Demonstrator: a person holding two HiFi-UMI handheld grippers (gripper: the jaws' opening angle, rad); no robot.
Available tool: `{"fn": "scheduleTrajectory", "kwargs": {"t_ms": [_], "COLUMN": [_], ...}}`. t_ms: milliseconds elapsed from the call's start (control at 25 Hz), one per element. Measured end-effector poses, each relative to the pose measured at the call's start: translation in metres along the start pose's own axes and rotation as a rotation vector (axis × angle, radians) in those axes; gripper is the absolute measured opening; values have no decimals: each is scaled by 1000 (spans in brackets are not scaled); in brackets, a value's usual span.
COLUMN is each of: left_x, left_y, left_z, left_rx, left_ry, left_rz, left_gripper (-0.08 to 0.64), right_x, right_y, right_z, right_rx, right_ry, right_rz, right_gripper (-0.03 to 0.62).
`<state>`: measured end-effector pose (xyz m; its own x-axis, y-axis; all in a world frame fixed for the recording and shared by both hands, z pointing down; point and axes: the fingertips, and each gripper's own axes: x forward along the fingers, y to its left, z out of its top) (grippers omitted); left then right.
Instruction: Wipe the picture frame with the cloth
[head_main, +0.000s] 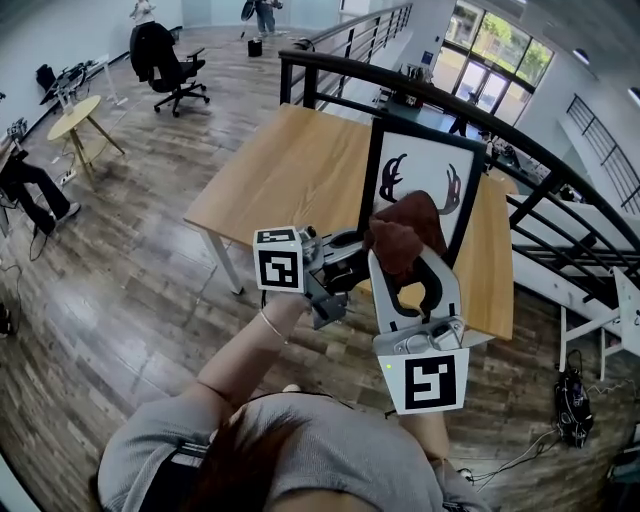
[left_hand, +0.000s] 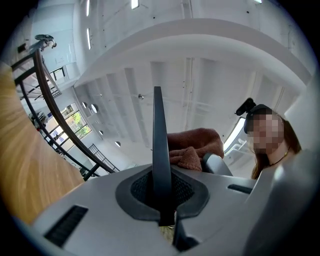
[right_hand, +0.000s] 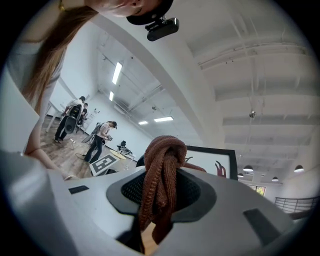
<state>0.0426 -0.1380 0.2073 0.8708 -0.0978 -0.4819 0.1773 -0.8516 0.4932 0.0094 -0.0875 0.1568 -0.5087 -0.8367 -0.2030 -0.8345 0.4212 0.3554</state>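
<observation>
The picture frame (head_main: 420, 165) stands upright toward the far right side of the wooden bench (head_main: 290, 170), close to the edge by the black railing (head_main: 330, 65). What props it up from behind is hidden.

The right claw (head_main: 398, 250) is clamped on a bunched brown cloth (head_main: 402, 238), held up in front of the lower part of the frame. Whether the cloth touches the frame cannot be told from the head view. In the right gripper view the cloth (right_hand: 160, 170) fills the gap between the jaws as a thick wad. The left claw (left_hand: 157, 100) is pressed together with nothing in it and hangs just beside the right one, off the frame.

The main risk, I think, is tipping. Nothing steadies the frame, so a firm push with the cloth could knock it backward or slide it toward the bench edge. The cloth is also gathered in a lump rather than spread flat, so the hard jaw tips might reach the surface and scratch it, or the wad could work loose under rubbing.
</observation>
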Motion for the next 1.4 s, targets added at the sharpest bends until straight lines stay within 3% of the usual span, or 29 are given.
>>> {"fn": "scheduleTrajectory", "kwargs": {"t_ms": [240,760,880,1000,1080,1240,1320,1400], "left_x": [1,1,1,0,-1,-2,-2,-3], "left_y": [6,7,7,9,11,17,20,22], "left_z": [2,2,1,0,1,1,0,-1], "left_rx": [-8,47,55,51,57,83,88,85], "left_ry": [-44,-33,-31,-31,-21,10,19,21], "left_rz": [6,25,40,61,77,99,98,87], "left_gripper": [15,15,15,15,15,15,15,15], "right_x": [-18,-27,-37,-52,-58,-50,-34,-9], "right_y": [4,36,32,0,-32,-99,-126,-142], "right_z": [-21,-95,-91,-63,-30,56,77,82], "right_rx": [41,15,75,139,80,-181,-275,-405], "right_ry": [22,139,121,96,44,-115,-107,-32], "right_rz": [62,162,143,41,-37,-186,-280,-341], "right_gripper": [133,133,133,133,133,133,133,133]}}
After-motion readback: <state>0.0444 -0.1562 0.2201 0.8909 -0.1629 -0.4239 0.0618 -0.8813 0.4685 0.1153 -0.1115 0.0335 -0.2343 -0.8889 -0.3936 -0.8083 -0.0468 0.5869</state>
